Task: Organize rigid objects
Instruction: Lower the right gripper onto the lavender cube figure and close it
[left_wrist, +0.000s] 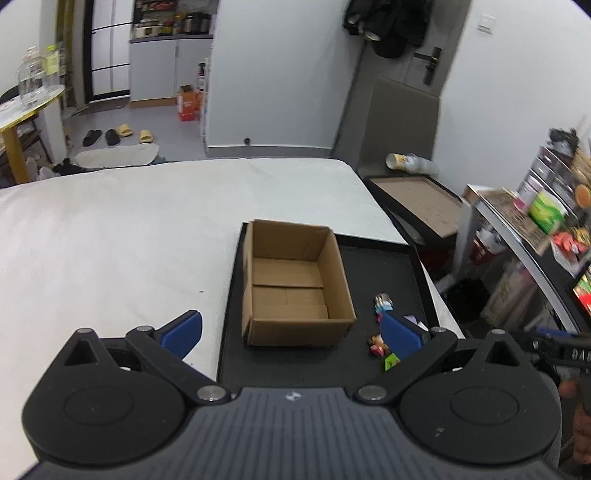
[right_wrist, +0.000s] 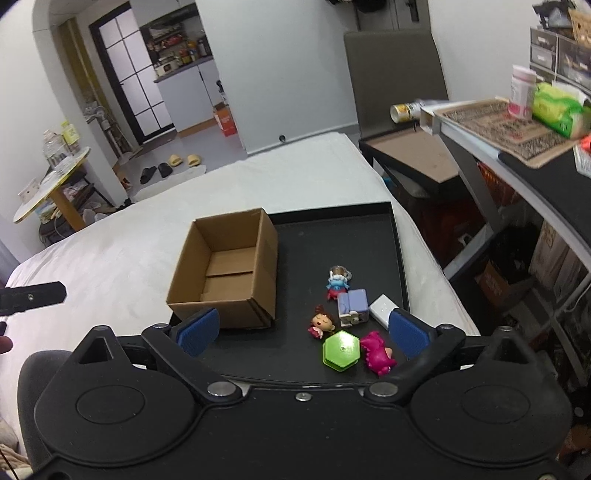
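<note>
On the left, the left gripper (left_wrist: 291, 332) hangs over the near edge of the shallow black tray (left_wrist: 384, 266), fingers spread wide with nothing between them, likely standing by. Just ahead sits the open brown cardboard box (right_wrist: 225, 269), empty and upright on the tray's left part, apparently the destination for sorting. To its right the small toys cluster on bare tray: a blue-and-white figurine (right_wrist: 337, 282), a pale purple block toy (right_wrist: 354, 307), a red-haired doll figure (right_wrist: 322, 325), a green hexagonal piece (right_wrist: 341, 353) and a magenta dinosaur (right_wrist: 377, 353). The right gripper (right_wrist: 302, 330), fingers parted and empty, faces this cluster, seemingly lining up a first pick.
</note>
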